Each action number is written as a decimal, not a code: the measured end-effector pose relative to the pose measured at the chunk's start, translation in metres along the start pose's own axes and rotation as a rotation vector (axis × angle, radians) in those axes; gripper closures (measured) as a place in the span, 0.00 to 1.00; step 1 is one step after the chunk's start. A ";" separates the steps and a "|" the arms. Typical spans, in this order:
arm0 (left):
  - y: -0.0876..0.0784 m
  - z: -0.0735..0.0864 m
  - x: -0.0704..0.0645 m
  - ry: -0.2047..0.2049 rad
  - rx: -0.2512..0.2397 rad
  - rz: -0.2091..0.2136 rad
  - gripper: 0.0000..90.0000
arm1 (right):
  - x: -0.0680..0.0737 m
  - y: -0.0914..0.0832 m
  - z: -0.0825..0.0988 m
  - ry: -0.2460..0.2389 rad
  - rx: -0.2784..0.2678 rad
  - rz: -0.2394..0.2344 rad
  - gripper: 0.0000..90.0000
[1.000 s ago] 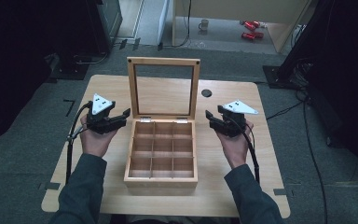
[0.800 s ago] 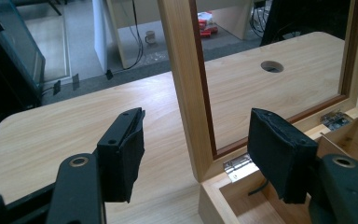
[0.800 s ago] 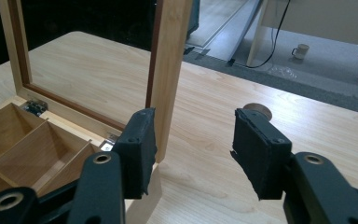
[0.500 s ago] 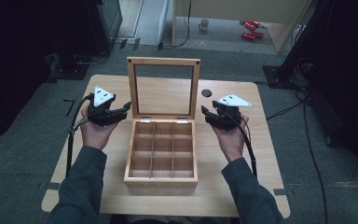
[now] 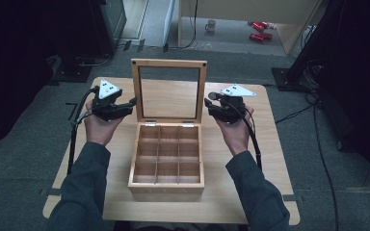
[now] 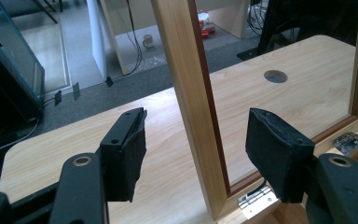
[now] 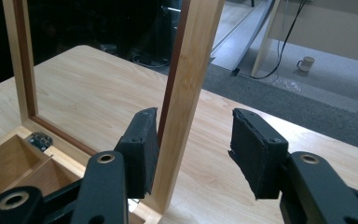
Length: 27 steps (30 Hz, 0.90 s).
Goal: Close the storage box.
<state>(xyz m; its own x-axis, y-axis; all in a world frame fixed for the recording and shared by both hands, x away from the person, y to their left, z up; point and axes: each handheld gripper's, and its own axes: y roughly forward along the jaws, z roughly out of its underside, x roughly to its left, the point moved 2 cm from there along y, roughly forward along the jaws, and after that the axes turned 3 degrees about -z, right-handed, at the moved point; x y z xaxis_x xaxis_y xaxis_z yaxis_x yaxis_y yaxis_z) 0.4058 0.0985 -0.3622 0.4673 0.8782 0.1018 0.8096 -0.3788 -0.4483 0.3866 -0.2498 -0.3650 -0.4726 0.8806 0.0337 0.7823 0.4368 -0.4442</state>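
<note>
A wooden box [image 5: 166, 185] with several empty compartments stands mid-table, its glass-paned lid [image 5: 168, 63] upright. My left gripper [image 5: 134, 102] sits at the lid's left post [image 6: 186, 93]. In the left gripper view my left gripper [image 6: 196, 116] straddles the post, both pads clear of the wood. My right gripper [image 5: 207, 103] is at the lid's right post [image 7: 191, 70]. In the right gripper view my right gripper [image 7: 193, 121] straddles that post; one pad [image 7: 144, 149] lies against it, the other stands apart. Both pairs of jaws have just been closing around the frame.
The light wooden table [image 5: 265, 144] has a round cable hole [image 6: 275, 76] behind the lid. On the floor beyond are a mug [image 5: 210, 24], red items [image 5: 257, 29] and dark stands at both sides. A cable [image 5: 253, 139] trails from the right gripper.
Both hands have moved forward and up, from beside the box's hinge line to the sides of the upright lid. The box and lid have not moved.
</note>
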 end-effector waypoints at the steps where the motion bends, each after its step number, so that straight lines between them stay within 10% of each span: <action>1: 0.000 0.000 0.000 0.000 0.000 0.000 0.43 | 0.000 0.000 0.000 0.000 0.000 0.000 0.57; 27: 0.034 -0.012 0.000 -0.043 0.056 0.024 0.48 | -0.007 0.031 -0.011 0.066 0.019 -0.040 0.60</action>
<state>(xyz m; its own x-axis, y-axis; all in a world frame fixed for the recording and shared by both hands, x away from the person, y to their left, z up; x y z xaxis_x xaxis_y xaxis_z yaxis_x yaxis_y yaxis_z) 0.4373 0.0821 -0.3662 0.4698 0.8812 0.0528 0.7767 -0.3842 -0.4990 0.4182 -0.2401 -0.3691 -0.4748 0.8732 0.1103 0.7553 0.4686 -0.4582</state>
